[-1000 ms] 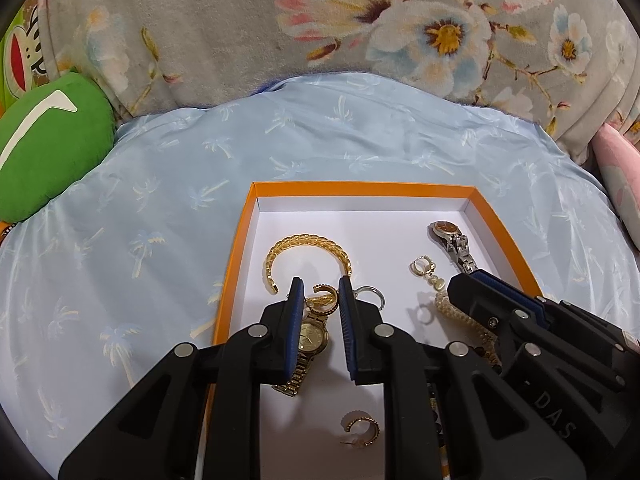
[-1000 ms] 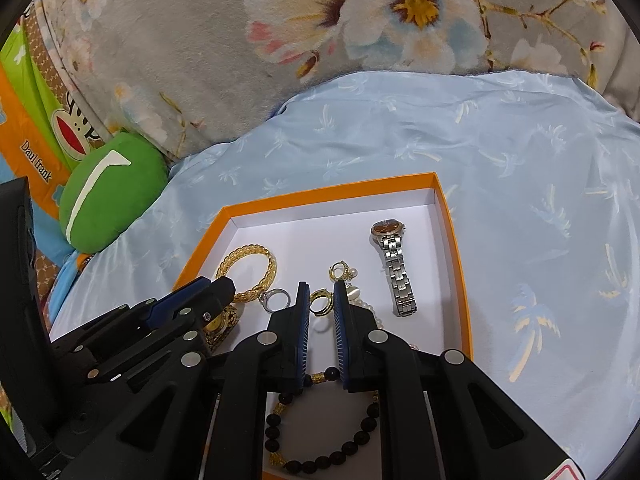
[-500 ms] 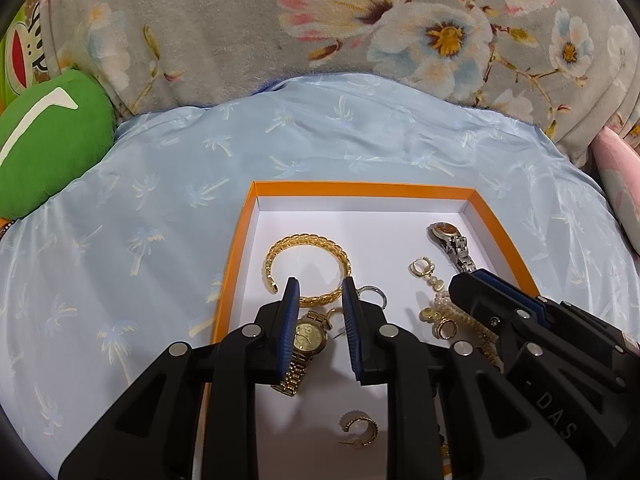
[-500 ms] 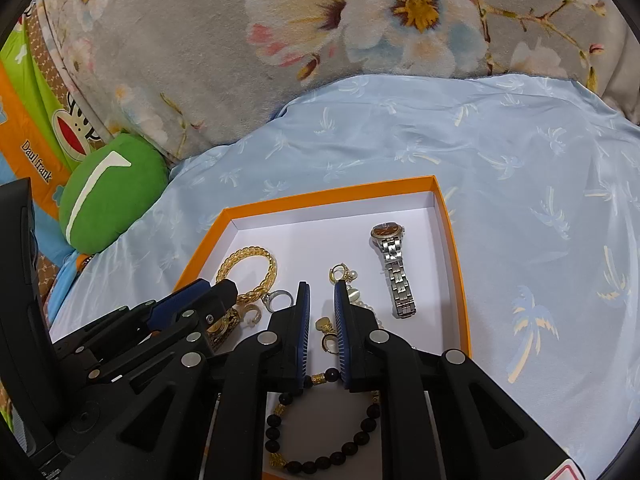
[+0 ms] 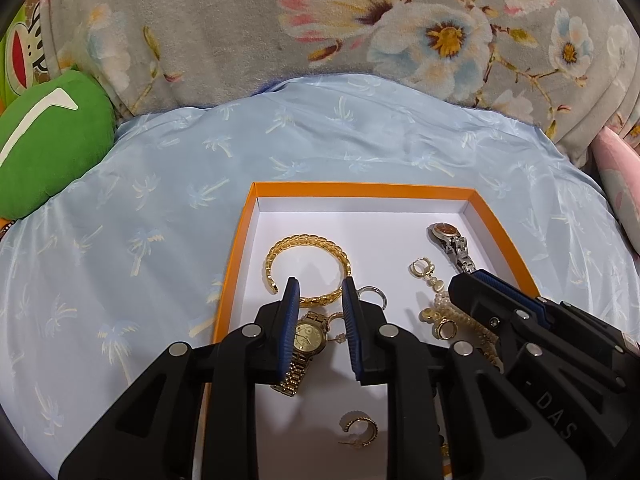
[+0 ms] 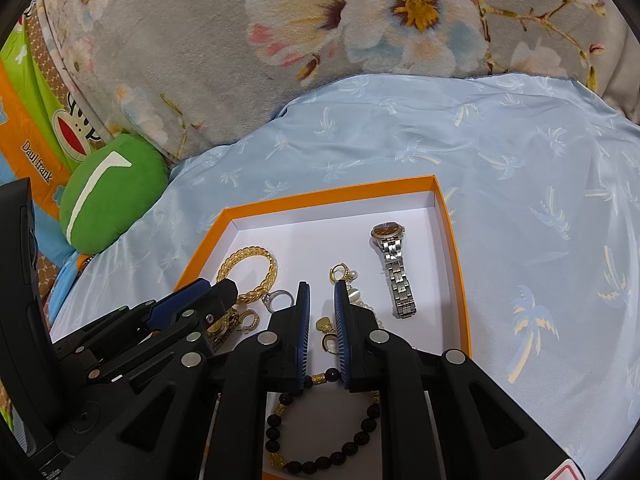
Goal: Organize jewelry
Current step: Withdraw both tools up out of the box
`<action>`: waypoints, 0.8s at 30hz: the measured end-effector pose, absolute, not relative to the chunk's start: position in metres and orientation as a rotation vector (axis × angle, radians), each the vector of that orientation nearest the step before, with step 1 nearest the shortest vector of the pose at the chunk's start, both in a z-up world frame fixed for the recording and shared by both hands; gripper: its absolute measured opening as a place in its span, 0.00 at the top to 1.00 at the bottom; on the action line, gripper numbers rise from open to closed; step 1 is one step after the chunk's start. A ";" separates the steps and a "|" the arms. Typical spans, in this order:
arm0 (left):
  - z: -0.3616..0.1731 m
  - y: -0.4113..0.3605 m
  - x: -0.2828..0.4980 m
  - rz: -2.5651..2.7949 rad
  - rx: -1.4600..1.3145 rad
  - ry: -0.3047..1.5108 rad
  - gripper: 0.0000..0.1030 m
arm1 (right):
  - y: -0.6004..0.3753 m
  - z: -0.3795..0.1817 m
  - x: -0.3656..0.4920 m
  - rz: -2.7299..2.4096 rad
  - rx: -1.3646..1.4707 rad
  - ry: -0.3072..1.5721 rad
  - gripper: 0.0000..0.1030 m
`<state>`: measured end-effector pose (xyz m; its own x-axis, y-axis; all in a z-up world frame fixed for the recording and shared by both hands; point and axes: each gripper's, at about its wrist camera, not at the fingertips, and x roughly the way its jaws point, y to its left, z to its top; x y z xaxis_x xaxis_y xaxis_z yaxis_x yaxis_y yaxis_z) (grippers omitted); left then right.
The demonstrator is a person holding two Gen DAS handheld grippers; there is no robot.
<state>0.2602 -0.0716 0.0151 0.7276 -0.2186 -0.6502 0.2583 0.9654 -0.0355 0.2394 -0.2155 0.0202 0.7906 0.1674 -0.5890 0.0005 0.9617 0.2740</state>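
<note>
An orange box (image 5: 360,190) with a white floor holds the jewelry. My left gripper (image 5: 320,286) hovers low over it, jaws a little apart and empty. Below them lie a gold watch (image 5: 306,342) and a small gold hoop earring (image 5: 336,320). Just beyond are a gold bangle (image 5: 308,240) and a silver ring (image 5: 372,294). My right gripper (image 6: 322,292) stands narrowly open over a gold earring (image 6: 326,332), which rests on the box floor. A silver watch (image 6: 394,272) lies to its right and a black bead bracelet (image 6: 276,432) lies under it.
A pearl drop earring (image 5: 424,270), a pearl strand (image 5: 460,316) and another gold hoop (image 5: 358,432) also lie in the box. The box sits on pale blue fabric (image 5: 160,240). A green cushion (image 5: 44,160) is at the left and a floral blanket (image 5: 360,40) behind.
Each gripper has let go of a gold earring. The left one's hoop dropped beside the gold watch, and the right one's earring fell by the pearl strand. Neither hand has moved.
</note>
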 end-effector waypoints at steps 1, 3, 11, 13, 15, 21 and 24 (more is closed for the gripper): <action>0.015 -0.072 0.260 -0.263 0.059 0.709 0.80 | -0.216 0.020 0.239 0.091 0.268 0.654 0.87; 0.015 -0.072 0.260 -0.263 0.059 0.707 0.80 | -0.216 0.020 0.240 0.091 0.268 0.654 0.87; 0.017 -0.071 0.259 -0.262 0.061 0.700 0.80 | -0.215 0.021 0.237 0.087 0.257 0.641 0.87; 0.020 -0.071 0.253 -0.256 0.077 0.673 0.80 | -0.211 0.026 0.228 0.064 0.214 0.605 0.87; 0.024 -0.070 0.243 -0.250 0.090 0.632 0.80 | -0.206 0.031 0.217 0.038 0.166 0.575 0.87; 0.028 -0.058 0.213 -0.236 0.073 0.604 0.80 | -0.204 0.033 0.171 -0.007 0.151 0.545 0.83; 0.026 -0.054 0.195 -0.233 0.082 0.599 0.80 | -0.205 0.029 0.152 -0.021 0.157 0.563 0.82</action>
<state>0.1952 -0.0537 0.0264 0.8005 -0.1931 -0.5673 0.2405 0.9706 0.0089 0.1521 -0.2048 0.0291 0.8456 0.0236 -0.5333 0.0624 0.9878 0.1427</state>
